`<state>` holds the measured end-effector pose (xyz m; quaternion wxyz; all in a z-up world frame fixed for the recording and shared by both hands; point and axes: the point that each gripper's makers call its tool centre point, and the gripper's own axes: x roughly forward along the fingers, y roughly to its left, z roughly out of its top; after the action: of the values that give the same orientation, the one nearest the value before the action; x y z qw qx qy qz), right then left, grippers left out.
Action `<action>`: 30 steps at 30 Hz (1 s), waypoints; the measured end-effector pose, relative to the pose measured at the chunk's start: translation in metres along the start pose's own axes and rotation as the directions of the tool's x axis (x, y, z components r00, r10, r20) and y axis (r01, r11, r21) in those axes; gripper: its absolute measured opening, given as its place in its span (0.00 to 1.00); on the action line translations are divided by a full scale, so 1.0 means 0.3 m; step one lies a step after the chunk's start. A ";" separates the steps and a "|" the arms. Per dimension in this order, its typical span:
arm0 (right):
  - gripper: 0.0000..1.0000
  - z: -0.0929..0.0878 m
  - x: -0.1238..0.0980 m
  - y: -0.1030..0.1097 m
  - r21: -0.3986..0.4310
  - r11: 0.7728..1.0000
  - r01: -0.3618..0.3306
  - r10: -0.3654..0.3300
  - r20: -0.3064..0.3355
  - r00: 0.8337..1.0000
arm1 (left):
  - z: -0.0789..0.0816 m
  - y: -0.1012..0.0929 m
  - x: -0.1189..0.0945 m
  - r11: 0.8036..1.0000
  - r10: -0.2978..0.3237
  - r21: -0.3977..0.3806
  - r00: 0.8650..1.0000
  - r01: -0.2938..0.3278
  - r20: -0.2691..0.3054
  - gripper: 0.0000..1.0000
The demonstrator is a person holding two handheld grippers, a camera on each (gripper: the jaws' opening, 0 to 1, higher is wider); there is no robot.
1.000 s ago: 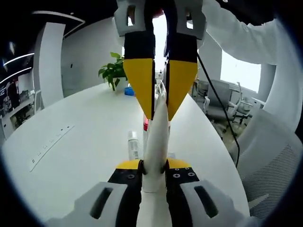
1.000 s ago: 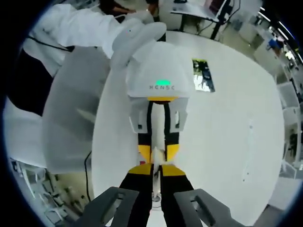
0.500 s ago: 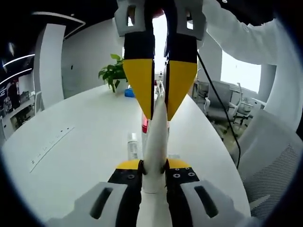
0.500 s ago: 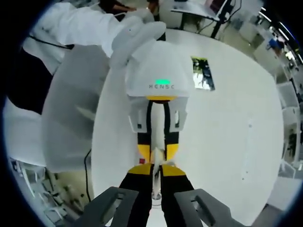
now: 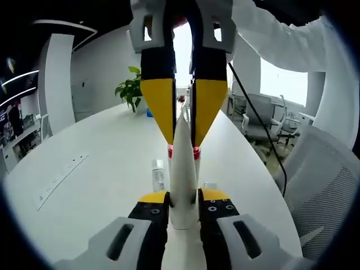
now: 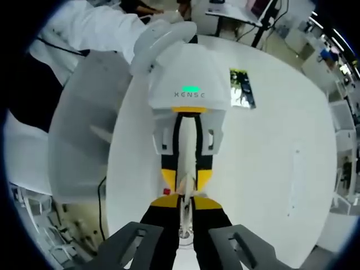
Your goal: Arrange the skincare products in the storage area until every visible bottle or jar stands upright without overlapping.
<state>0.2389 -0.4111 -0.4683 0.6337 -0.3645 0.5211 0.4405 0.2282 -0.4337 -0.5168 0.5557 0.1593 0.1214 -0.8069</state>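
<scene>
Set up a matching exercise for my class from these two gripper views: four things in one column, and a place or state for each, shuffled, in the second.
Things:
1. white tube
2. potted plant
3. small bottle
4. office chair

Places or states:
A. lying flat on the white table
B. beside the table, at the right of the left gripper view
C. held at both ends by the left gripper and right gripper
D. at the table's far end

Pairs: 1-C, 2-D, 3-A, 4-B

You've got a potted plant (image 5: 133,89) at the white table's (image 5: 101,163) far edge, grey chairs (image 5: 256,115) off its right side.
</scene>
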 end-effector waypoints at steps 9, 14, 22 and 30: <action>0.03 0.004 -0.003 0.006 -0.026 1.000 0.001 -0.001 0.003 1.000 | 0.005 -0.009 0.000 1.000 -0.001 0.011 1.000 0.001 -0.001 0.19; 0.03 0.009 -0.004 0.007 -0.015 1.000 0.001 -0.001 0.013 1.000 | 0.011 -0.006 -0.005 1.000 0.004 0.019 1.000 -0.004 0.003 0.19; 0.10 0.010 -0.007 -0.006 -0.024 1.000 0.017 -0.017 0.018 1.000 | 0.009 -0.003 -0.013 1.000 0.005 0.019 1.000 -0.005 0.000 0.19; 0.20 0.008 -0.009 -0.007 -0.026 0.999 0.028 -0.027 0.031 0.999 | 0.012 -0.005 -0.030 1.000 0.013 0.019 1.000 -0.013 -0.005 0.26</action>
<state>0.2416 -0.4102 -0.4651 0.6426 -0.3732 0.5004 0.4442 0.2295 -0.4268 -0.5099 0.5590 0.1674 0.1141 -0.8040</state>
